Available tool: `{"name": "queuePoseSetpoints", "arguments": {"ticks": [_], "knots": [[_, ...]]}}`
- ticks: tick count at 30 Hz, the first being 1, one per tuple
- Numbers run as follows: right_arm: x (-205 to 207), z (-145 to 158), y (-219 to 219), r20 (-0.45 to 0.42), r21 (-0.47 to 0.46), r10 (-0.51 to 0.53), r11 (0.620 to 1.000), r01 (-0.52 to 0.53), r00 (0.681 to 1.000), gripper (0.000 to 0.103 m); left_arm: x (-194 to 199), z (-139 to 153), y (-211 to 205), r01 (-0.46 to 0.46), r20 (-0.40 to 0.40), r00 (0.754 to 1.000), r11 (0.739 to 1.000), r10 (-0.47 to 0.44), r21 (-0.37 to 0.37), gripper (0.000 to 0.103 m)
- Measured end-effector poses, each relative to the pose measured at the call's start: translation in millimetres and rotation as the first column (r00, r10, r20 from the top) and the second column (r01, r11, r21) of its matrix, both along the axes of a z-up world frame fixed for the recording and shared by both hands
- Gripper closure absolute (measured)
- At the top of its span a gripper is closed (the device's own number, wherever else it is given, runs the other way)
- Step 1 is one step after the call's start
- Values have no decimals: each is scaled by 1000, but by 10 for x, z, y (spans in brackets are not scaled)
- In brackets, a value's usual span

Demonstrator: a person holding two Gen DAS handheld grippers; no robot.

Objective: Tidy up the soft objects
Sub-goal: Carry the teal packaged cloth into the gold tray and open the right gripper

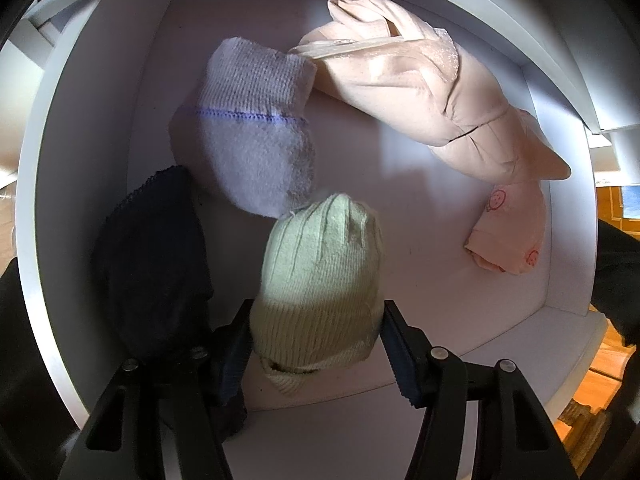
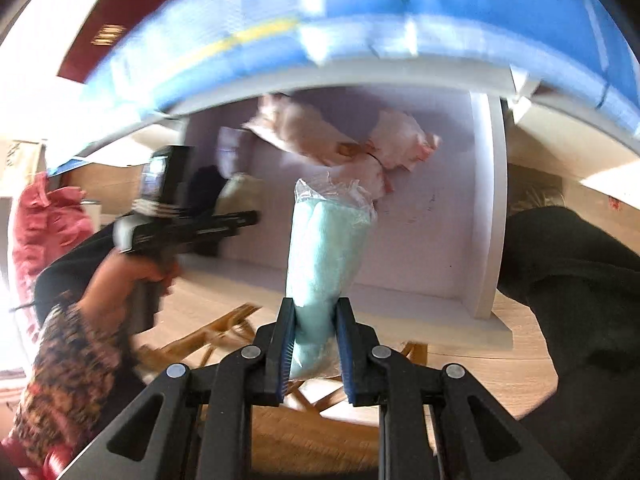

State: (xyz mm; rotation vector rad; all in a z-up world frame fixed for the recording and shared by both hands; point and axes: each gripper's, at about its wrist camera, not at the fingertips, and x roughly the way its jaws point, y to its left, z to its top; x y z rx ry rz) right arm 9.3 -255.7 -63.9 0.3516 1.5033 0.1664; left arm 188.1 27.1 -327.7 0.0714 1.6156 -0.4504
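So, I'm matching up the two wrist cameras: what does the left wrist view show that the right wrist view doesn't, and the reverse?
Only the left wrist view shows the left gripper closed on a pale green ribbed sock, a clear look at the white sock with a blue stitch line, and the pink smiley-print sock.

Only the right wrist view shows the right gripper clamped on a mint green roll in clear plastic, the blue bedding above, and the hand gripping the other tool.

Both show the white drawer and the peach bundle.

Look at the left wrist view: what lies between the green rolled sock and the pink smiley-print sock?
Nothing: between the green rolled sock and the pink smiley-print sock, only bare white drawer floor shows.
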Motion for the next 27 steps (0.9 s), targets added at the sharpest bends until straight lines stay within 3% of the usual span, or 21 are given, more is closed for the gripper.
{"name": "queuePoseSetpoints", "arguments": {"ticks": [8, 12, 16, 21, 27], "knots": [[122, 977, 129, 153, 25, 48, 998, -52, 987, 84, -4, -102, 1, -3, -1, 1000, 1000, 3, 1, 42], [463, 1500, 180, 272, -37, 73, 997, -65, 960, 84, -5, -124, -23, 1, -1, 1000, 1000, -1, 5, 42], [944, 1831, 274, 352, -95, 87, 994, -56, 932, 84, 0, -130, -31, 0, -1, 1000, 1000, 0, 6, 42], [1579, 1926, 421, 378, -174, 121, 983, -58, 918, 84, 1, -115, -31, 2, 0, 1000, 1000, -2, 8, 42], [2221, 1665, 681, 325, -305, 208, 946, -106, 923, 84, -4, -86, -50, 13, 12, 1000, 1000, -14, 25, 42]]}}
